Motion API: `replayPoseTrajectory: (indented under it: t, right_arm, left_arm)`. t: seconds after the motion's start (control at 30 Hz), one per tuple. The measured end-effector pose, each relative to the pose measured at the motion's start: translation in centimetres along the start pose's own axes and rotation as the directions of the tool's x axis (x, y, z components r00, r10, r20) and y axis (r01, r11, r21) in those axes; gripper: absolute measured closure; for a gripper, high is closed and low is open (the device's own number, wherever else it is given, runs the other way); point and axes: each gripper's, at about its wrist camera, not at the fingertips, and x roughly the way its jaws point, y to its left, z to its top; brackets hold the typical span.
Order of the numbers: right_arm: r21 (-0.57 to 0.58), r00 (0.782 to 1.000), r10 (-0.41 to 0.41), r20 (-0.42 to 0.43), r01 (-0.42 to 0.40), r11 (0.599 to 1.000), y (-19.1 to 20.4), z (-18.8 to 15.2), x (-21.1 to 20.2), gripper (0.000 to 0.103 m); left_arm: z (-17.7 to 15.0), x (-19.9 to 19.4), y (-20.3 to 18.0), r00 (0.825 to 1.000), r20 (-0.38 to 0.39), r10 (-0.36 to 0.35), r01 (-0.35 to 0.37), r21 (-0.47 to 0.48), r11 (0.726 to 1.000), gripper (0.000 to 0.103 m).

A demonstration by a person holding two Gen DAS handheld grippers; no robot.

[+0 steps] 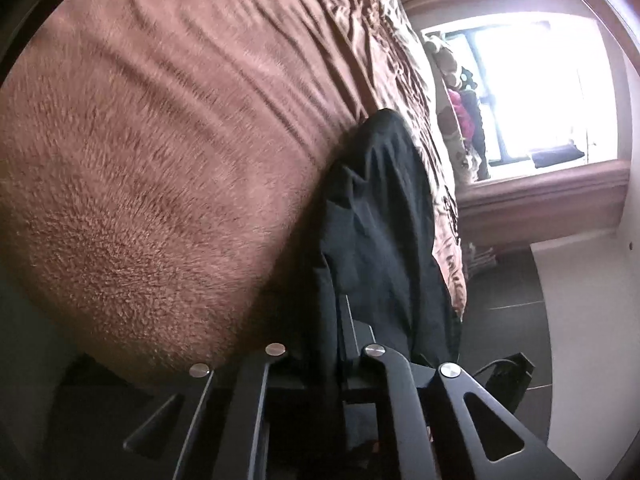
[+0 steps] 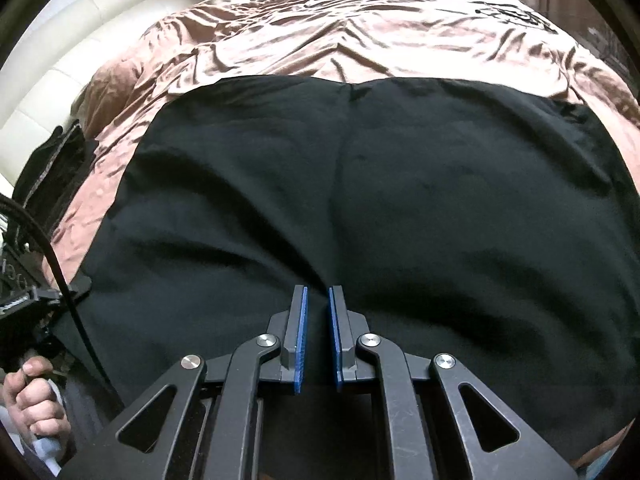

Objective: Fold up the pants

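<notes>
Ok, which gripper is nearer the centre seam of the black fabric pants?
Right. The right gripper has its fingers at the near end of the centre seam of the black fabric pants; the left gripper grips the pants' side edge, well off the seam.

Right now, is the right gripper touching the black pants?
Touching: in the right wrist view, black pants fabric is pinched between the right gripper's blue pads.

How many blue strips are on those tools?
2, both on the right tool: one blue pad inside each finger, facing each other. The left tool's may be hidden by pants.
</notes>
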Motion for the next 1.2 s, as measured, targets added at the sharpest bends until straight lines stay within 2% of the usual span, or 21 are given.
replayPoseTrajectory:
  t: [0.27, 0.63, 0.8, 1.07, 1.2]
  right_arm:
    - [0.064, 0.997, 0.072, 0.010, -0.072, 0.995, -1.7, -1.3, -1.1, 0.095]
    - [0.067, 0.986, 0.168, 0.008, -0.169, 0.983, -2.7, -3.3, -2.2, 0.095]
    - [0.083, 0.975, 0.220, 0.023, -0.221, 0.972, -4.3, -3.5, -3.4, 0.095]
    - [0.114, 0.959, 0.256, 0.118, -0.270, 0.956, -8.5, -3.7, -7.4, 0.095]
    - [0.131, 0.947, 0.282, 0.156, -0.303, 0.944, -10.2, -4.1, -9.1, 0.095]
  left_arm:
    - [0.7, -1.5, -5.8, 1.000, 0.031, 0.000, -0.003, 0.117, 0.993, 0.096]
    - [0.8, -0.7, -14.6, 0.999, 0.032, -0.016, 0.007, 0.273, 0.962, 0.096]
    - [-0.1, -0.1, -18.3, 1.000, 0.022, -0.013, 0.005, 0.343, 0.939, 0.096]
    - [-1.9, 1.9, -23.8, 1.000, -0.016, -0.019, 0.024, 0.438, 0.899, 0.096]
    - [-3.3, 3.8, -26.6, 0.999, -0.050, -0.015, 0.038, 0.492, 0.870, 0.096]
